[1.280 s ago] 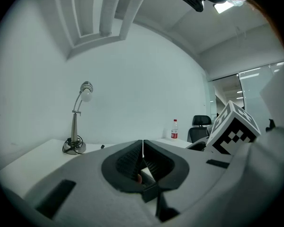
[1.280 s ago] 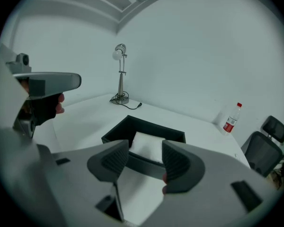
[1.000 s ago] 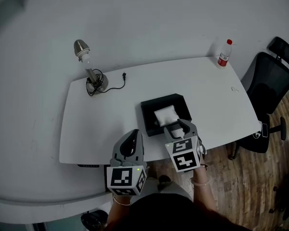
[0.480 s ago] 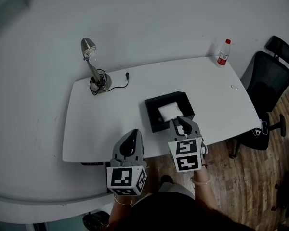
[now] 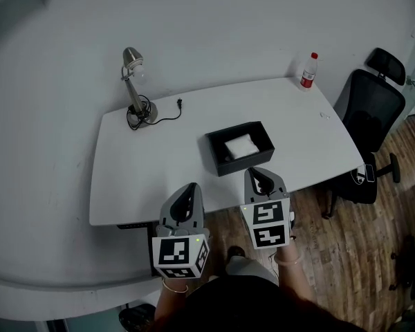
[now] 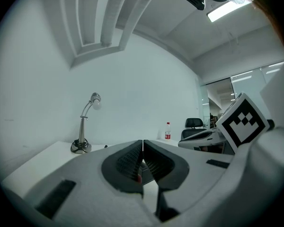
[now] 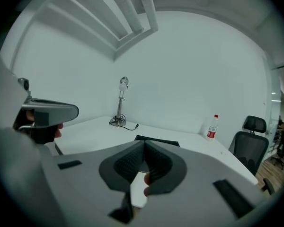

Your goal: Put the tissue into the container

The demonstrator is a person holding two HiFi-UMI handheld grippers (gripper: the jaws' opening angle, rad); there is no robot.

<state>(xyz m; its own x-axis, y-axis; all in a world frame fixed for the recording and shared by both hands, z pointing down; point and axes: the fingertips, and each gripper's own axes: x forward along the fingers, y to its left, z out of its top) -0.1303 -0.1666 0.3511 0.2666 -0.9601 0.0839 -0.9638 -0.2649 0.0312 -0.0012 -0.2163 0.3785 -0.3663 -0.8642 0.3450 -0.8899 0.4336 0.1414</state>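
A white tissue [image 5: 240, 145] lies inside the black container [image 5: 215, 146] on the white table [image 5: 159, 164]. Both grippers are pulled back over the table's near edge. My right gripper [image 5: 257, 174] is shut and empty, a little short of the container's near wall. My left gripper [image 5: 187, 189] is also shut with nothing in it, further left. In the right gripper view the container [image 7: 157, 141] shows just past the closed jaws [image 7: 145, 144]. The left gripper view shows its jaws [image 6: 142, 143] pressed together.
A desk lamp [image 5: 134, 88] with a coiled cable stands at the table's far left. A red-labelled bottle [image 5: 307, 70] stands at the far right corner. A black office chair [image 5: 369, 116] is beside the table's right end, on wooden floor.
My right gripper has drawn back from the container to the table's near edge and closed its jaws. The tissue stays in the container. The left gripper holds its place.
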